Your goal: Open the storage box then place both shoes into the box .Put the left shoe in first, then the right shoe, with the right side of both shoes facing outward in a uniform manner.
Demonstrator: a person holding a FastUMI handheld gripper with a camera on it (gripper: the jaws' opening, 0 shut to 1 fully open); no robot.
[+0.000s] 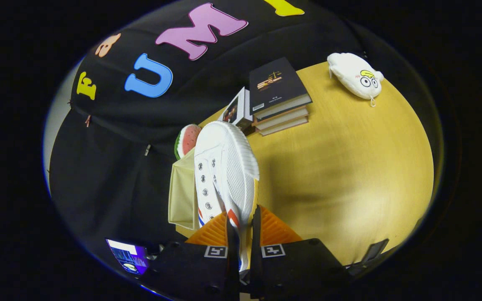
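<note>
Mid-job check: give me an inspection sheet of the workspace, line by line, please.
Surface: yellow wooden table, bare on the side away from the box.
Job's things: white shoe held in the air, toe pointing away; beige box right beside it.
Clutter: stack of books, white plush pouch, watermelon toy beyond the box.
Claw: claw shut on the shoe, both fingers pressing its heel end.
Cables: nothing seen.
Surroundings: black cloth wall; small lit screen.
</note>
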